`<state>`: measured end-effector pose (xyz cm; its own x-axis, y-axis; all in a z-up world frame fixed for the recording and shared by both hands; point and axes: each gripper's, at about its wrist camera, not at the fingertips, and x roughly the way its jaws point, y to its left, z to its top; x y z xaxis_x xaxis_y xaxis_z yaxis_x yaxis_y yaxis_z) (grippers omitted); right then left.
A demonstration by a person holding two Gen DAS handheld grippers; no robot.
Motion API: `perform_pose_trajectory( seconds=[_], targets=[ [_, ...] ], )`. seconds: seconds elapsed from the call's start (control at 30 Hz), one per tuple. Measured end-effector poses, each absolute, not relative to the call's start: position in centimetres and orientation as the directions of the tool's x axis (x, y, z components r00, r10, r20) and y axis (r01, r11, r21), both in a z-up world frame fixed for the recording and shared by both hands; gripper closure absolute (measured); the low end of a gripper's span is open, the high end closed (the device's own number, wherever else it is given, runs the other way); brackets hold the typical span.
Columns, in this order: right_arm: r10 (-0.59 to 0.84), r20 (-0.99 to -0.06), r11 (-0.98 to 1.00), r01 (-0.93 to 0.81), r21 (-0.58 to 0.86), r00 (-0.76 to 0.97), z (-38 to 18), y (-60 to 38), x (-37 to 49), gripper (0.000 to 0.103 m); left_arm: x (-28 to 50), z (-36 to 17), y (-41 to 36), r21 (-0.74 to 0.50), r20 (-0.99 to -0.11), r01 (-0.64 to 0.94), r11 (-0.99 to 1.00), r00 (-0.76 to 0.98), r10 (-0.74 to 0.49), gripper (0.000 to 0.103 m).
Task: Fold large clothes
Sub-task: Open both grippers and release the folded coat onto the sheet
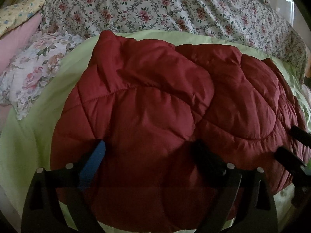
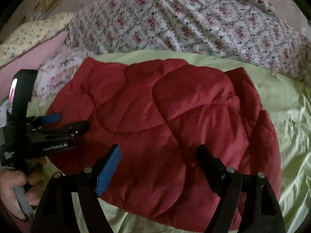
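Observation:
A dark red quilted jacket (image 1: 155, 104) lies folded into a thick bundle on a light green sheet (image 1: 31, 136); it also shows in the right wrist view (image 2: 165, 120). My left gripper (image 1: 149, 149) is open just above the bundle's near left part, empty; it also shows in the right wrist view (image 2: 70, 122) at the jacket's left edge. My right gripper (image 2: 159, 153) is open above the bundle's near edge, empty. Its fingers (image 1: 291, 155) show at the right edge of the left wrist view.
A floral quilt (image 1: 155, 5) covers the far side of the bed. A flowered pillow (image 1: 33, 71) and pink and yellow bedding (image 1: 17, 23) lie at the left. Green sheet (image 2: 281, 104) extends right of the jacket.

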<state>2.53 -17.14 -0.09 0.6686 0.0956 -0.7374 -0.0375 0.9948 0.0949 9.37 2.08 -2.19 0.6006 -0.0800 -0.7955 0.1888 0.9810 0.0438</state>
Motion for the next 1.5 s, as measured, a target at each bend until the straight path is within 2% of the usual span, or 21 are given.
perform_pose_trajectory(
  seconds=[0.23, 0.37, 0.5, 1.0, 1.13, 1.23, 1.4, 1.5],
  targets=[
    [0.063, -0.768, 0.994, 0.025, 0.102, 0.638, -1.9, -19.0, 5.1, 0.022, 8.8, 0.0, 3.6, -0.034, -0.784, 0.203, 0.979, 0.602, -0.152, 0.009],
    [0.051, -0.767, 0.994, 0.045, 0.104, 0.639, -1.8, -19.7, 6.1, 0.022, 10.6, -1.1, 4.4, -0.008, -0.808, 0.167, 0.986, 0.580, -0.105, 0.009],
    [0.029, -0.762, 0.992, 0.074, 0.101, 0.647, -1.9, -20.6, 7.1, 0.021, 12.2, -2.7, 4.5, -0.015, -0.819, 0.172, 0.985, 0.563, -0.110, 0.000],
    [0.024, -0.746, 0.984, 0.117, 0.136, 0.665, -3.4, -22.5, 8.8, 0.019, 13.4, -3.0, 3.8, 0.021, -0.821, 0.165, 0.986, 0.565, -0.077, 0.000],
    [0.055, -0.728, 0.975, 0.120, 0.187, 0.683, -1.1, -22.2, 6.8, 0.019, 13.3, -3.1, 3.9, 0.024, -0.821, 0.169, 0.985, 0.566, -0.077, 0.000],
    [0.043, -0.702, 0.983, 0.097, 0.159, 0.711, 0.7, -21.3, 3.8, 0.018, 13.3, -3.1, 3.9, 0.032, -0.820, 0.165, 0.986, 0.569, -0.068, 0.000],
    [0.058, -0.746, 0.978, 0.113, 0.176, 0.663, -1.1, -21.7, 1.9, 0.018, 11.5, -1.8, 3.9, 0.051, -0.810, 0.183, 0.982, 0.583, -0.067, 0.000],
    [0.050, -0.746, 0.978, 0.120, 0.172, 0.664, -1.6, -22.0, 1.3, 0.018, 8.5, -0.3, 4.8, 0.020, -0.792, 0.218, 0.976, 0.599, -0.118, 0.000]
  ],
)
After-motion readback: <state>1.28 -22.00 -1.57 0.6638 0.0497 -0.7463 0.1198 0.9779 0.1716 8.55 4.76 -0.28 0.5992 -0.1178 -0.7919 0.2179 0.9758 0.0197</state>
